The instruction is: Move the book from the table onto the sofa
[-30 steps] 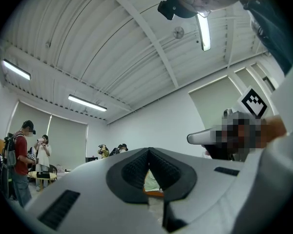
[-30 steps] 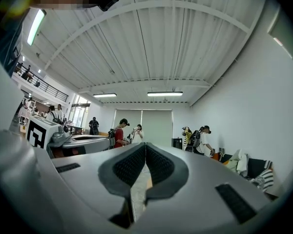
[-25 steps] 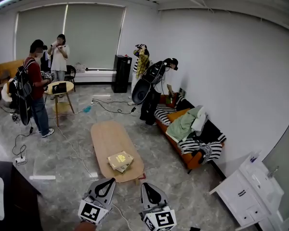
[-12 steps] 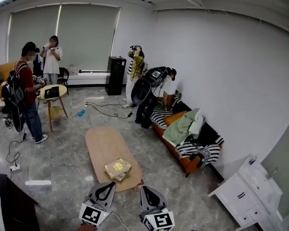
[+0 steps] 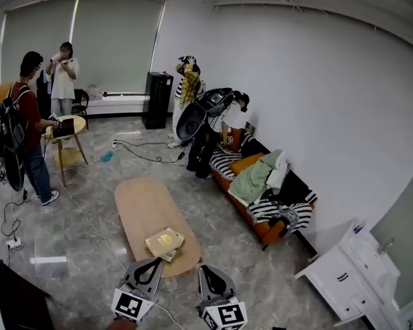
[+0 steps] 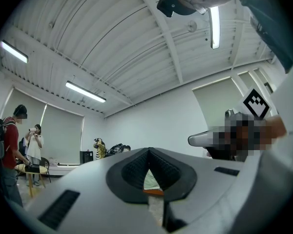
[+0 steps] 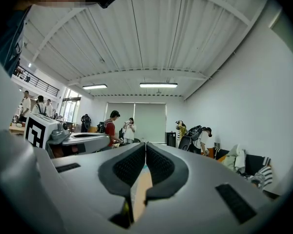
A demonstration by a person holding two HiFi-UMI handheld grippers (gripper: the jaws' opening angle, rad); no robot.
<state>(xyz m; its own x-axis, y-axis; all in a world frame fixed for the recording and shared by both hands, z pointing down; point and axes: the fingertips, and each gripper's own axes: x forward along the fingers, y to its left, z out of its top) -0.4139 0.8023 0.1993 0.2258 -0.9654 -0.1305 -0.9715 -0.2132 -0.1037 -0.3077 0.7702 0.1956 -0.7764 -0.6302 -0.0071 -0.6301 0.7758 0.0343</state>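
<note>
The left gripper has its jaws pressed together with nothing between them, their dark pads finely ribbed and meeting in a thin seam. The right gripper is the same: jaws closed, pads flat against each other, empty. Both have smooth grey plastic bodies and sit just on the near side of the book, apart from it and not yet touching. The book lies flat on the near end of a long, oval, pale wooden tabletop, turned a little askew, with one corner close to the rim. It has a yellowish cover and looks fairly thick; whether it is one volume or two stacked cannot be made out. It will probably handle as a stiff, moderately heavy slab with a smooth cover that could slide on the wood and slip between pads. Gripped by a single cover it would likely fall open, so the better hold is across the full thickness at the spine or at two opposite edges, one gripper on each, once the jaws are spread. The corner nearest the rim looks the easiest place to get a jaw underneath. Well beyond the book and to its right stands the sofa, orange and soft, heaped with striped throws and a green cloth.
</note>
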